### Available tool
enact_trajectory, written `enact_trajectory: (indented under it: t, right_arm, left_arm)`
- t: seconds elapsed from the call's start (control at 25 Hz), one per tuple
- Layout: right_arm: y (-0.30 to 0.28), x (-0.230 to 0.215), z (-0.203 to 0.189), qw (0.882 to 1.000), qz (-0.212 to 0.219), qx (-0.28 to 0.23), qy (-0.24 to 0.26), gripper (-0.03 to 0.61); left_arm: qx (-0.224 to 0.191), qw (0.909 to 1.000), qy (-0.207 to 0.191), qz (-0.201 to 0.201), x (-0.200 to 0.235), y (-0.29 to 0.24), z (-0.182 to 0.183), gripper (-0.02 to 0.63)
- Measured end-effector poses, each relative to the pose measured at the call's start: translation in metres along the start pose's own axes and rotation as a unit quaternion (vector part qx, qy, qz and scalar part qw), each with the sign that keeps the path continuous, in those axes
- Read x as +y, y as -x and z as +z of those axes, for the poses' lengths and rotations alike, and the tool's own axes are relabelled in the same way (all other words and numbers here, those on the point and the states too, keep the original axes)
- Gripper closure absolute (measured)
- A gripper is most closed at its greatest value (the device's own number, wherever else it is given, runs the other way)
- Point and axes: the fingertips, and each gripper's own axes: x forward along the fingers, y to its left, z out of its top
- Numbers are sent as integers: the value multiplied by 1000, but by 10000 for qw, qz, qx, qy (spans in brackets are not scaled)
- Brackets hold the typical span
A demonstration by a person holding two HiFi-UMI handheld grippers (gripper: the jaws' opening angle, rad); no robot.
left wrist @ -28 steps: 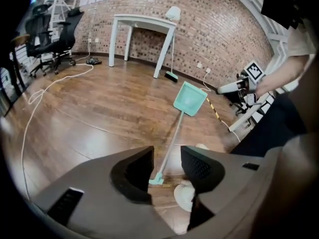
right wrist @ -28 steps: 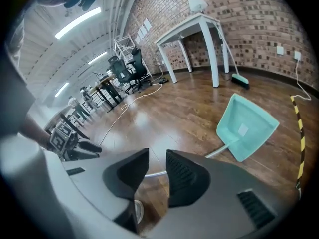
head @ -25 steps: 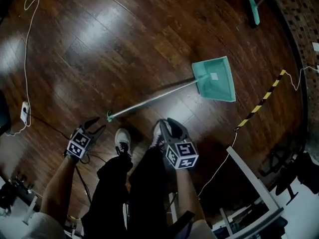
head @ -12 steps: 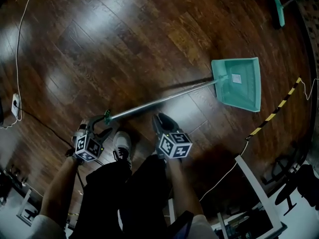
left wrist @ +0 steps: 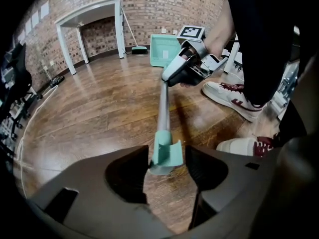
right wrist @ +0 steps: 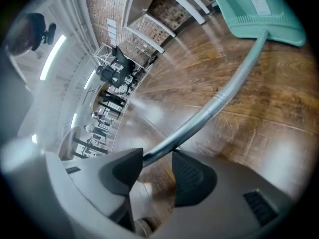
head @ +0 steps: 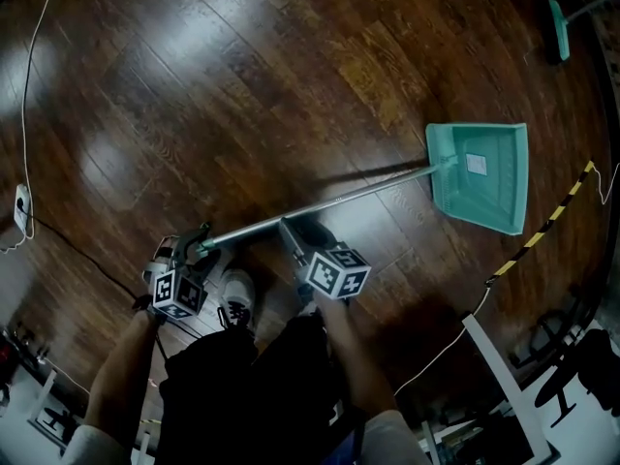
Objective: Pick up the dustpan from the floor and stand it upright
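Both jaws just opened | left gripper [left wrist: 168, 156] astride dustpan's [head: 480, 177] cap [left wrist: 166, 152] | right gripper [right wrist: 157, 156] astride shaft [right wrist: 215, 105]

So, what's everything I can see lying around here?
dustpan: one, teal pan on a long metal handle, lying on the floor
broom: one, teal head, head view's top right corner
striped strip: one, yellow-black, on the floor below the pan
plug: one, white, floor's left edge
table: one, white, against the brick wall
floor: dark wood
shoes: two, white with maroon trim, beside the handle's near end
left gripper: grey; jaws just opened, teal end cap between them, not gripped
right gripper: grey; jaws just opened, handle between them, not gripped
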Motion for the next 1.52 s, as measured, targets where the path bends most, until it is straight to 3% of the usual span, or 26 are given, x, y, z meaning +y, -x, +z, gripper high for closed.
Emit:
enact_trajectory:
  t: [0.08,0.24,0.32,0.48,0.72,1.04,1.32,1.52]
  right_arm:
    - [-1,0,-1,10000,61,-16,-65,390]
    - [5,4,6,9990,-6,-268,-360,435]
    - [15,12,13,9974,-94,-523,-477,494]
    - [61,31,32,9923,-293,-1091,-505,505]
    - [158,66,44,9896,-814,-1163,-232,504]
    - [264,126,89,9835,-1008,-1414,505,503]
    - [338,172,133,9658,-1339,-1959,1042,503]
    - [402,176,163,9503,-1736,-2391,982,503]
  left_arm:
    - [150,9996,-144,199,6,-2,-9,459]
    - [122,9992,-278,252,18,7,12,462]
    - [60,9991,-319,286,23,18,19,463]
    - [36,9995,-202,256,22,50,42,465]
    - [-196,9994,-205,201,5,119,108,463]
    - [-282,9991,-81,308,-6,199,211,463]
    - [-268,9987,159,392,-19,245,319,462]
    - [-394,9987,234,242,-30,259,396,466]
